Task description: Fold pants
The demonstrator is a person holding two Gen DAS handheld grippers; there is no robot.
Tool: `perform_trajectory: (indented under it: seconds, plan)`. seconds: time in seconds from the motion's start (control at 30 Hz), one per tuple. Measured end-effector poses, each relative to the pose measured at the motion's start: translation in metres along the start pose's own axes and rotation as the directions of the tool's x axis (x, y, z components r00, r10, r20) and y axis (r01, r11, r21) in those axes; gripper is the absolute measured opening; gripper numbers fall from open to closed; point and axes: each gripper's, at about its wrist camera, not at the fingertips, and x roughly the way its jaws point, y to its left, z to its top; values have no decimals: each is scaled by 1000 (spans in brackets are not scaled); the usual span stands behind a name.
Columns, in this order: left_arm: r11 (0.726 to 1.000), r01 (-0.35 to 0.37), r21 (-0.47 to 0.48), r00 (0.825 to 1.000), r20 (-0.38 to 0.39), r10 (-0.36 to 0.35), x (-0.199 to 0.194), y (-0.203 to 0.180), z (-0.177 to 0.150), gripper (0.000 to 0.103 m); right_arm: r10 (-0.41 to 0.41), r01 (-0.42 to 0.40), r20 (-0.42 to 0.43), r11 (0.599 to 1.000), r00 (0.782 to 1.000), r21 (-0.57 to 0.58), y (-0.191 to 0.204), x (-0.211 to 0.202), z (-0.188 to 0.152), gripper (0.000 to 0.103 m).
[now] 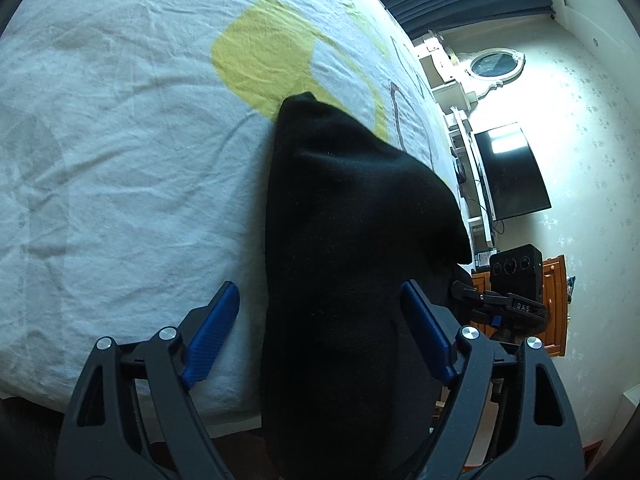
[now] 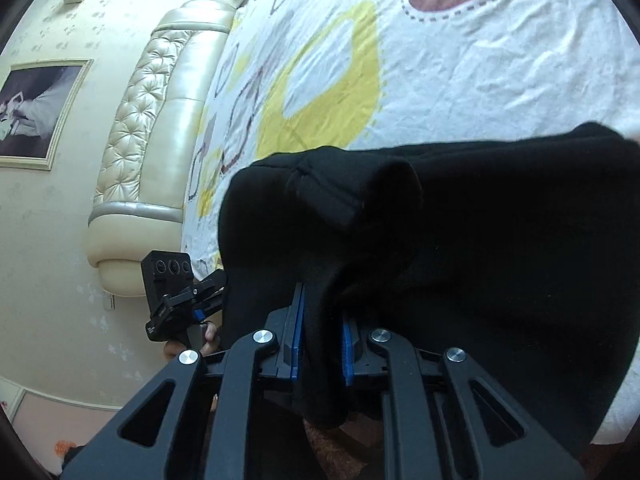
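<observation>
Gripping a bunched fold of the black pants, right claw has its blue pads pressed nearly together on the cloth. Left claw spread wide, pads either side of the fabric, not pinching it. Pants lie on the bed near its edge, running toward 12 o'clock in the left wrist view, over the yellow-patterned sheet. Television at 3 o'clock.
</observation>
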Motion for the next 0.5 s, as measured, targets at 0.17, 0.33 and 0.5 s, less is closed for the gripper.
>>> perform_trajectory:
  seconds: [0.17, 0.33, 0.5]
  plan:
    - [996, 36, 77, 994, 104, -44, -22, -17, 6, 82, -9, 11, 106, 1000, 994, -20, -2, -49, -9, 14]
    - [994, 95, 61, 993, 63, -99, -10, -22, 0, 86, -76, 72, 141, 997, 987, 31, -28, -80, -23, 14]
    - [996, 71, 62, 997, 11, -72, 10, -25, -6, 86, -76, 62, 142, 993, 987, 102, -58, -75, -26, 14]
